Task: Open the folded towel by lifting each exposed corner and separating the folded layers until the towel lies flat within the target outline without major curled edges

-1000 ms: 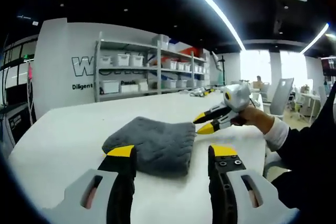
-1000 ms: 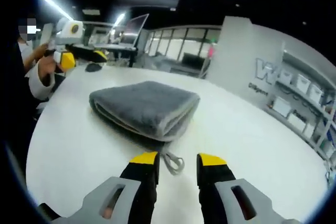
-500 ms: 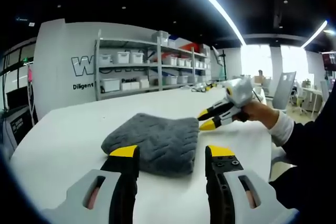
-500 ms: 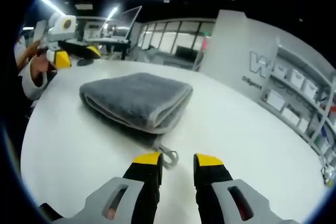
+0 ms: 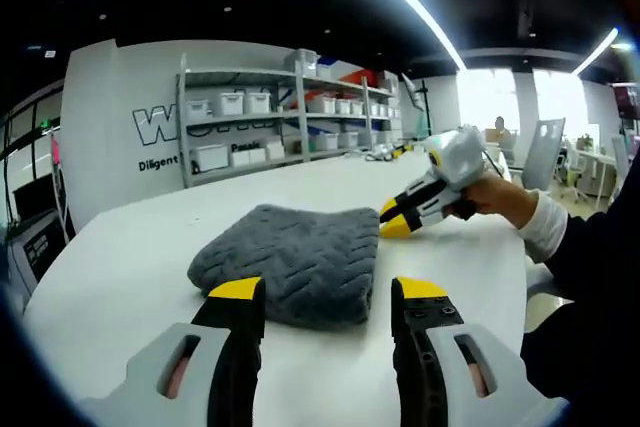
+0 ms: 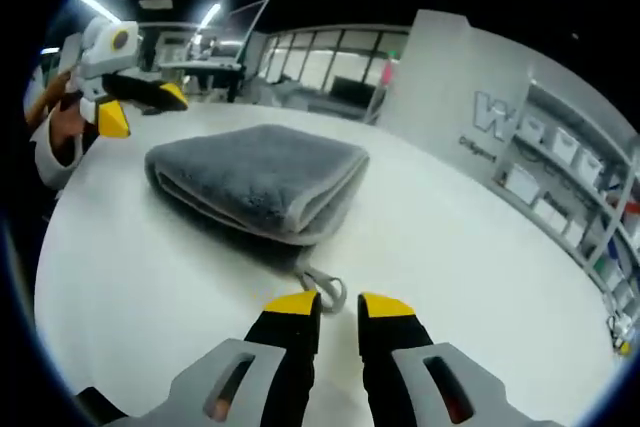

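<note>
Left gripper view looks over our left gripper [image 5: 328, 297], jaws standing wide apart and gripping nothing, just short of the near edge of the folded grey towel [image 5: 290, 260]; the towel lies on the white table [image 5: 120, 257], still in a thick folded stack, between our two tools; at its right corner we see our right gripper [image 5: 407, 215] reaching in from the right, tilted down toward the table, a hand [image 5: 490, 197] wrapped round its body and a white cuff with dark sleeve [image 5: 570, 257] behind; its yellow tips sit just beside the towel's corner; far off stand shelves [image 5: 270, 132] with white bins

Right gripper view shows our right gripper [image 6: 337, 304] low over the table [image 6: 480, 247], jaws nearly together with only a narrow gap left, nothing clamped that we can make out; a small grey hanging loop [image 6: 322, 285] of the towel [image 6: 255, 177] lies just beyond the tips, perhaps touching, we cannot tell; the layered fold edges face us; the left gripper [image 6: 115, 97] hovers at the far left, past the towel, held by a hand [image 6: 55, 132]
</note>
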Demonstrator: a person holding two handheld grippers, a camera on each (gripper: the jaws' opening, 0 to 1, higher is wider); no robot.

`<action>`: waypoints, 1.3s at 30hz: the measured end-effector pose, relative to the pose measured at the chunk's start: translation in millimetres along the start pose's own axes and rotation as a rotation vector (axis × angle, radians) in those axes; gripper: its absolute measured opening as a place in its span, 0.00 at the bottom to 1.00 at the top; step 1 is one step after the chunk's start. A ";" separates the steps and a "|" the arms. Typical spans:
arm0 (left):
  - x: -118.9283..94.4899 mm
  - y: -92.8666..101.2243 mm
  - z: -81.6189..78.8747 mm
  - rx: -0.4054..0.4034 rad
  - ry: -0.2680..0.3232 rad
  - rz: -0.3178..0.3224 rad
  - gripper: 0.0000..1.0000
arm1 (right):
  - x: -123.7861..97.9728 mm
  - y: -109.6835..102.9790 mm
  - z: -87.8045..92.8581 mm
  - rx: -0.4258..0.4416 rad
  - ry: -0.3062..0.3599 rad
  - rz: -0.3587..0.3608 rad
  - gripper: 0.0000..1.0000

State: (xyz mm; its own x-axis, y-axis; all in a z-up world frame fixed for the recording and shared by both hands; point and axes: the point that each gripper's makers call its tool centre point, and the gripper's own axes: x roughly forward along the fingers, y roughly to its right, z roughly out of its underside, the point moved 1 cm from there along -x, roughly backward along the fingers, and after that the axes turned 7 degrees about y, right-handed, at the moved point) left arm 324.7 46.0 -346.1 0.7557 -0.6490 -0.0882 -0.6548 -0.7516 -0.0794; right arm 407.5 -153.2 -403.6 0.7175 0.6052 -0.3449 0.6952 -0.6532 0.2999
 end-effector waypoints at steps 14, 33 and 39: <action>3.3 1.1 7.2 0.007 -0.023 0.006 0.49 | 0.4 -3.0 4.0 0.026 -0.015 -0.015 0.01; 6.1 -2.9 13.6 0.004 -0.033 -0.005 0.47 | -2.7 -5.4 0.1 0.053 0.001 -0.028 0.00; 7.3 -4.4 14.8 0.006 -0.037 -0.011 0.45 | -4.5 -11.0 -2.6 0.110 0.011 -0.061 0.00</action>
State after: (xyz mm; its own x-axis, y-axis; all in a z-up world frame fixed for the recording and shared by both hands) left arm 332.9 46.3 -361.1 0.7618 -0.6358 -0.1242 -0.6466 -0.7579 -0.0865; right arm 396.7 -147.6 -403.0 0.6751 0.6496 -0.3495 0.7287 -0.6609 0.1793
